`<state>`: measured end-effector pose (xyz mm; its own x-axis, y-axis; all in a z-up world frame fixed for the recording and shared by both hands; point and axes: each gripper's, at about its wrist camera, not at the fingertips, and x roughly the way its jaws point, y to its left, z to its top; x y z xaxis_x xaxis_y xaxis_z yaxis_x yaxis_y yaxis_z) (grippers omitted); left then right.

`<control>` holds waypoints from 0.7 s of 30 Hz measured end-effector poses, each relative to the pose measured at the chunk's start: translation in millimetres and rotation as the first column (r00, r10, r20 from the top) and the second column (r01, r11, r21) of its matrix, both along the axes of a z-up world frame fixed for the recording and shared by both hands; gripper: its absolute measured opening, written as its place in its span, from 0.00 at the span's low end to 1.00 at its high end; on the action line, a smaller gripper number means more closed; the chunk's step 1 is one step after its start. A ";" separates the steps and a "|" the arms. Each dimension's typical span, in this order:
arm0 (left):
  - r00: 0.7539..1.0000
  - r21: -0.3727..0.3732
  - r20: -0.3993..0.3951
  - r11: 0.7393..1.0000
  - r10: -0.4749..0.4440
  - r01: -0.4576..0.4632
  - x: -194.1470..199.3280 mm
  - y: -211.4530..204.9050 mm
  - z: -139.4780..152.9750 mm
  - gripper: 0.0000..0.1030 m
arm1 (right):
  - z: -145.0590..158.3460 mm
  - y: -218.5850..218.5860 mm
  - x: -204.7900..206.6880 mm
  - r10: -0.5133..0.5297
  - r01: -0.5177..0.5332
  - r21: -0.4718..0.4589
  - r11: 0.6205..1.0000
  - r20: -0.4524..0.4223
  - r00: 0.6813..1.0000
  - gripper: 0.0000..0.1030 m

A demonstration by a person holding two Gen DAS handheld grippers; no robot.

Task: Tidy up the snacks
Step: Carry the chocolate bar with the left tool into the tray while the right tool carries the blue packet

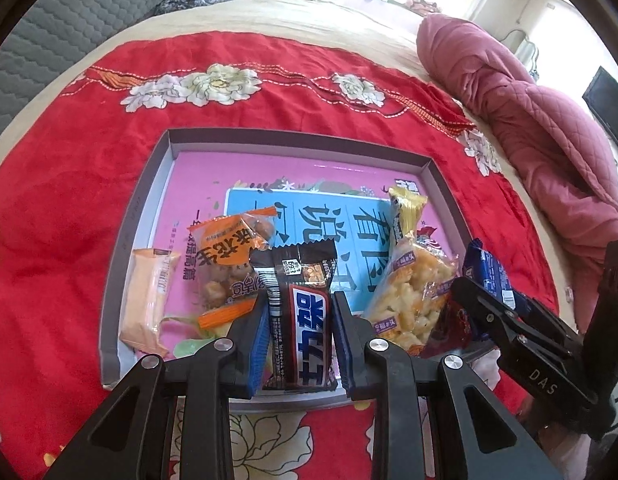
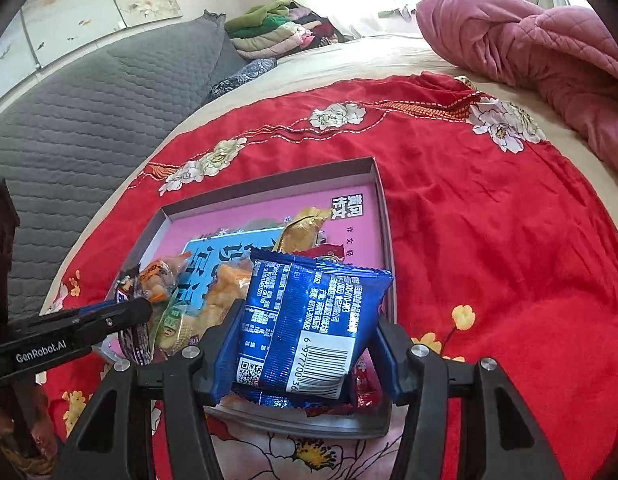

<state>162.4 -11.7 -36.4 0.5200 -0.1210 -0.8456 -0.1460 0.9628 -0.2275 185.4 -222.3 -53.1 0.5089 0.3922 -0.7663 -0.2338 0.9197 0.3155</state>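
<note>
A shallow grey box [image 1: 149,184] with a pink book on its floor lies on the red flowered cloth. My left gripper [image 1: 299,308] is shut on a black chocolate bar packet [image 1: 299,320] over the box's near edge. My right gripper [image 2: 305,328] is shut on a blue snack packet [image 2: 309,320], held over the box's near right corner [image 2: 385,420]; it shows in the left wrist view [image 1: 489,276] too. In the box lie an orange peanut packet [image 1: 229,260], a pale orange packet [image 1: 149,296], a clear packet of yellow puffs [image 1: 413,292] and a yellow packet [image 1: 407,208].
The red cloth [image 2: 489,240] covers a beige bed. A pink quilt [image 1: 529,120] is bunched at the right. A grey quilted cushion [image 2: 89,112] and folded clothes [image 2: 277,36] lie at the far side. A red wrapper [image 2: 367,392] sits under the blue packet.
</note>
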 end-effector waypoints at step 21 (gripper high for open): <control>1.000 -0.002 -0.014 1.000 -0.020 0.020 1.1 -4.8 -7.5 0.29 | -9.8 12.1 3.5 0.042 -0.041 0.013 0.999 -0.035 0.999 0.56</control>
